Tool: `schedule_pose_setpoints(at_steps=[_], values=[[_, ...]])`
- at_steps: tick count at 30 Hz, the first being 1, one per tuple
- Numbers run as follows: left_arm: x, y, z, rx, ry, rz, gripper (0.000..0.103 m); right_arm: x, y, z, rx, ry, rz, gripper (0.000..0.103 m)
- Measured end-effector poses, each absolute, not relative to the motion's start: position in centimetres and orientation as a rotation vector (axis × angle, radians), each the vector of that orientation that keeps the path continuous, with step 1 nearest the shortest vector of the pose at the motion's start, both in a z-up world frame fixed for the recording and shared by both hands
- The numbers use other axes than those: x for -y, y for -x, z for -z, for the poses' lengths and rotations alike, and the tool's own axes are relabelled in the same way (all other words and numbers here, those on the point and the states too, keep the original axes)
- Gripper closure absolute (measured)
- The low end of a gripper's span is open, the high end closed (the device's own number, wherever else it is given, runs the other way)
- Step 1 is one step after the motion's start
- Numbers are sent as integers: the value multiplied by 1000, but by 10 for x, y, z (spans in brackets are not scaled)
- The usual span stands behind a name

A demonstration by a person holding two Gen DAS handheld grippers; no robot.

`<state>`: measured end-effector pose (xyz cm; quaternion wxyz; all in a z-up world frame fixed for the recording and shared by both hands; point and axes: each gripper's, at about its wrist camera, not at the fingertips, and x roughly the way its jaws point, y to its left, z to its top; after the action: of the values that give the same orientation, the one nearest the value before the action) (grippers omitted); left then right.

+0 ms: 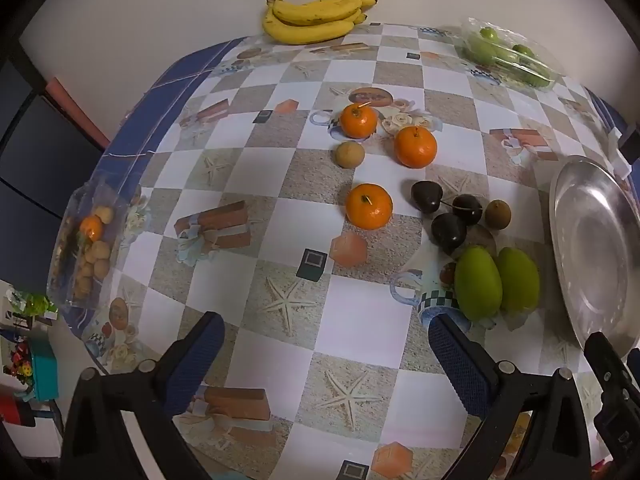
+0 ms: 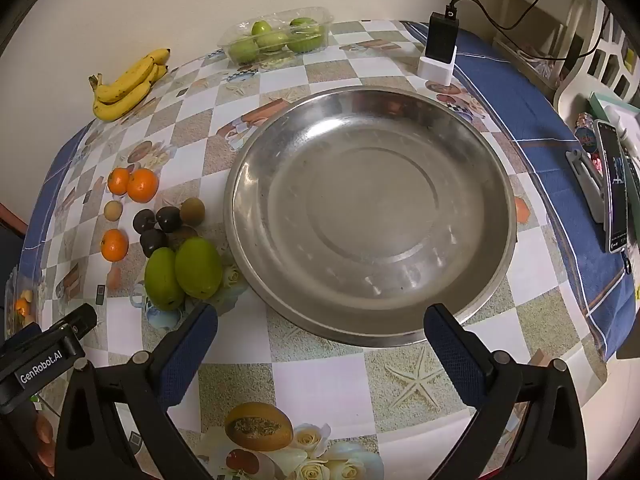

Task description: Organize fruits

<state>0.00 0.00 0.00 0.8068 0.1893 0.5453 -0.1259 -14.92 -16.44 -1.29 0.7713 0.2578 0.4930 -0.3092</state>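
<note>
Loose fruit lies on the checked tablecloth: three oranges (image 1: 368, 205), three dark plums (image 1: 449, 230), two green mangoes (image 1: 479, 283) and two small brown fruits (image 1: 349, 154). A large, empty steel plate (image 2: 372, 216) sits right of them; its rim also shows in the left wrist view (image 1: 592, 248). My left gripper (image 1: 326, 340) is open and empty above the table, short of the fruit. My right gripper (image 2: 320, 328) is open and empty at the plate's near rim. The mangoes (image 2: 199, 267) lie left of it.
A banana bunch (image 1: 316, 16) and a clear box of green fruits (image 1: 506, 56) sit at the far edge by the wall. A clear bag of fruit (image 1: 88, 244) lies at the table's left edge. A phone on a stand (image 2: 614, 184) and a black charger (image 2: 440, 40) stand right of the plate.
</note>
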Motion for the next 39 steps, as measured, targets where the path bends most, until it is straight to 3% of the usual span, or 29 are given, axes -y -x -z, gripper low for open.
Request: schedule_pose_setpoints(at_steps=[39], values=[[0, 1, 1, -1173, -393, 280, 0, 163, 150, 12, -1069, -553, 671, 0]])
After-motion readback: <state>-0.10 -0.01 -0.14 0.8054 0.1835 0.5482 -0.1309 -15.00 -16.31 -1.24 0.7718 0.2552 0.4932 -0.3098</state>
